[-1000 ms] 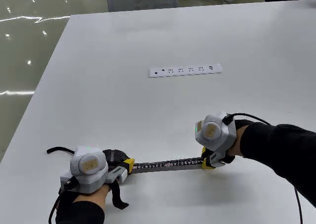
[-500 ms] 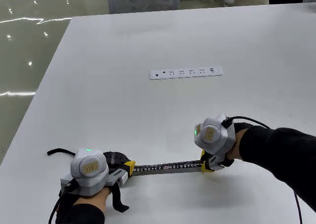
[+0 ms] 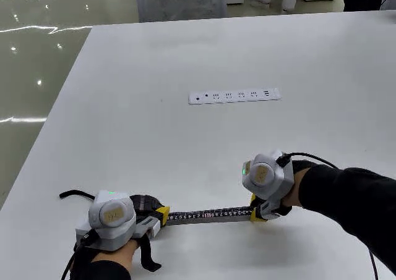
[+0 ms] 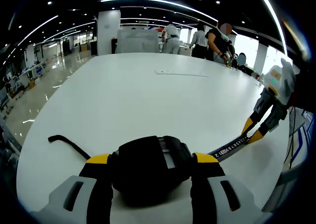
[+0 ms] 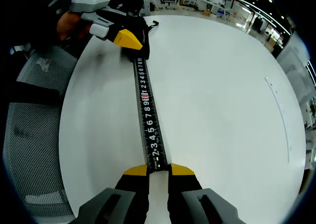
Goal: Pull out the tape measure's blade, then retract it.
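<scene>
Near the worktop's [image 3: 185, 144] front edge, the left tool [image 4: 152, 159] clamps the black tape measure [image 3: 143, 202] between its jaws, while the right tool [image 5: 158, 170] pinches the tip of the blade [image 5: 148, 115], which lies stretched flat between them, numbers up.

You're in a large open-plan lab hall. White table [image 3: 185, 138] with a power strip [image 3: 234, 96] at far centre. Glossy floor [image 3: 37, 57] to the left, strip lights [image 4: 148, 0] overhead. People [image 4: 197, 36] stand beyond the far edge, and a mesh chair [image 5: 29, 110] sits at the near edge.
</scene>
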Demonstrator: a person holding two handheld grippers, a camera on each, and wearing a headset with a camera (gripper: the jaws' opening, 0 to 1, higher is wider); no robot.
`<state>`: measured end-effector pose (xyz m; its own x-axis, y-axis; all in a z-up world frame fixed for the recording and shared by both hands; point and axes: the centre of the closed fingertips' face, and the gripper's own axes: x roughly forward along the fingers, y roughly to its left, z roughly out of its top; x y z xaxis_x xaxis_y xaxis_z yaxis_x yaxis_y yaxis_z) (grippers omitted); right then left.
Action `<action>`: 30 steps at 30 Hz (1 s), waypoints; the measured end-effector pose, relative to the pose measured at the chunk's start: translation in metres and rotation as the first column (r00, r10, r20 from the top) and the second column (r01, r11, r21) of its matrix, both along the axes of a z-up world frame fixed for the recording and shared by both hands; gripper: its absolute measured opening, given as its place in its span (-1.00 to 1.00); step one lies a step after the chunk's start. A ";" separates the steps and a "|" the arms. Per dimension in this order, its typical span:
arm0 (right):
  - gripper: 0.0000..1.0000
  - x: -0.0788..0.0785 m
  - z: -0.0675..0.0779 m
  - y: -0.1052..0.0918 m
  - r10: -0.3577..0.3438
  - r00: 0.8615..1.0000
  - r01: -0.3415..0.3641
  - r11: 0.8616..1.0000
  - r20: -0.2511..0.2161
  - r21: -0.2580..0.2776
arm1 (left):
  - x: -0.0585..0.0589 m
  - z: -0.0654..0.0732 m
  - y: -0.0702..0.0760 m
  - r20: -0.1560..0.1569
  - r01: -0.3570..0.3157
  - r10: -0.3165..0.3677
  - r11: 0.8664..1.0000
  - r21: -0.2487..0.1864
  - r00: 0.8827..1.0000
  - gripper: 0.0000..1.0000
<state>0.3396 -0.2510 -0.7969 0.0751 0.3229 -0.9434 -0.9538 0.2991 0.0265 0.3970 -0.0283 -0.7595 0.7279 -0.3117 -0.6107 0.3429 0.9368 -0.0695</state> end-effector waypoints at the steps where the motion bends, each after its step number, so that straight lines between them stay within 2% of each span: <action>1: -0.81 0.000 0.000 0.000 0.001 1.000 -0.001 1.000 0.000 0.000 | 0.000 0.000 0.000 0.000 0.000 0.000 1.000 0.000 1.000 0.17; 6: -0.81 -0.001 0.000 0.002 0.019 1.000 -0.019 1.000 0.005 0.001 | 0.000 0.000 0.000 0.000 -0.001 0.001 1.000 -0.002 1.000 0.17; 30: -0.81 0.001 0.001 0.014 0.010 1.000 -0.010 1.000 -0.003 0.022 | 0.000 -0.001 0.000 -0.002 0.001 -0.001 1.000 0.001 1.000 0.17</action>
